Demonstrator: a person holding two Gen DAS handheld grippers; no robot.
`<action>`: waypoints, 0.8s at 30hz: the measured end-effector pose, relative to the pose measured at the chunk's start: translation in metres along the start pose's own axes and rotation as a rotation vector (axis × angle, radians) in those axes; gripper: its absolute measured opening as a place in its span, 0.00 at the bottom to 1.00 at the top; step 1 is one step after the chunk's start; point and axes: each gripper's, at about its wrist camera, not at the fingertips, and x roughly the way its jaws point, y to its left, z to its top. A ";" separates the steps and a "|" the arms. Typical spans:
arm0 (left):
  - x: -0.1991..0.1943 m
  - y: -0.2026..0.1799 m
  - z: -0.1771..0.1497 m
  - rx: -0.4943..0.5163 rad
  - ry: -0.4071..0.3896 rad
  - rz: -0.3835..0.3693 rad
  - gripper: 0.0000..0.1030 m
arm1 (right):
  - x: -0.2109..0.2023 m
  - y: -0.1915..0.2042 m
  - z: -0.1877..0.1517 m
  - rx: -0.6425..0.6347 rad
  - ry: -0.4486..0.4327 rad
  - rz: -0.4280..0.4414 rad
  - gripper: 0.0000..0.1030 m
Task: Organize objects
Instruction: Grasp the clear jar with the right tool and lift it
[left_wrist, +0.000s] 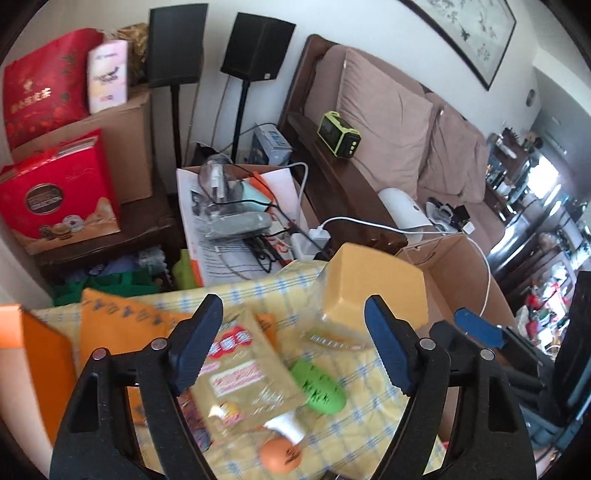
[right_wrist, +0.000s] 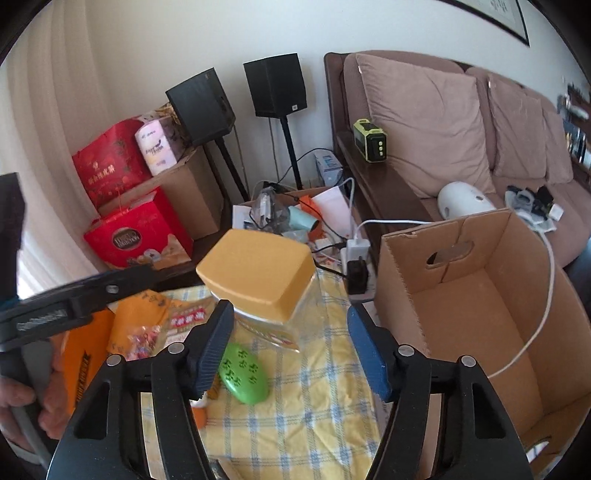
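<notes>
A clear jar with a yellow-orange lid (left_wrist: 369, 288) (right_wrist: 258, 273) stands on the yellow checked cloth (right_wrist: 314, 398). A green oval toy (left_wrist: 319, 387) (right_wrist: 243, 373), a yellow snack packet (left_wrist: 243, 376) and an orange ball with a white piece (left_wrist: 280, 454) lie on the cloth. My left gripper (left_wrist: 295, 343) is open above the packet and toy, left of the jar. My right gripper (right_wrist: 291, 350) is open, its jaws either side of the jar's lower part, not touching. The left gripper's body (right_wrist: 74, 299) shows at left in the right wrist view.
An open, empty cardboard box (right_wrist: 480, 295) stands right of the cloth, with a white cable (right_wrist: 535, 325) hanging into it. Orange packets (left_wrist: 44, 362) lie at left. Behind are a cluttered box (left_wrist: 236, 206), red gift bags (left_wrist: 59, 192), speakers and a sofa (left_wrist: 406, 122).
</notes>
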 end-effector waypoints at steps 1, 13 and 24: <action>0.008 -0.003 0.004 -0.003 0.012 -0.008 0.74 | 0.003 -0.003 0.003 0.019 0.002 0.016 0.61; 0.061 -0.005 0.018 -0.100 0.104 -0.185 0.63 | 0.043 -0.029 0.019 0.200 0.050 0.208 0.41; 0.042 -0.018 0.012 -0.122 0.068 -0.213 0.50 | 0.040 -0.027 0.019 0.209 0.045 0.220 0.38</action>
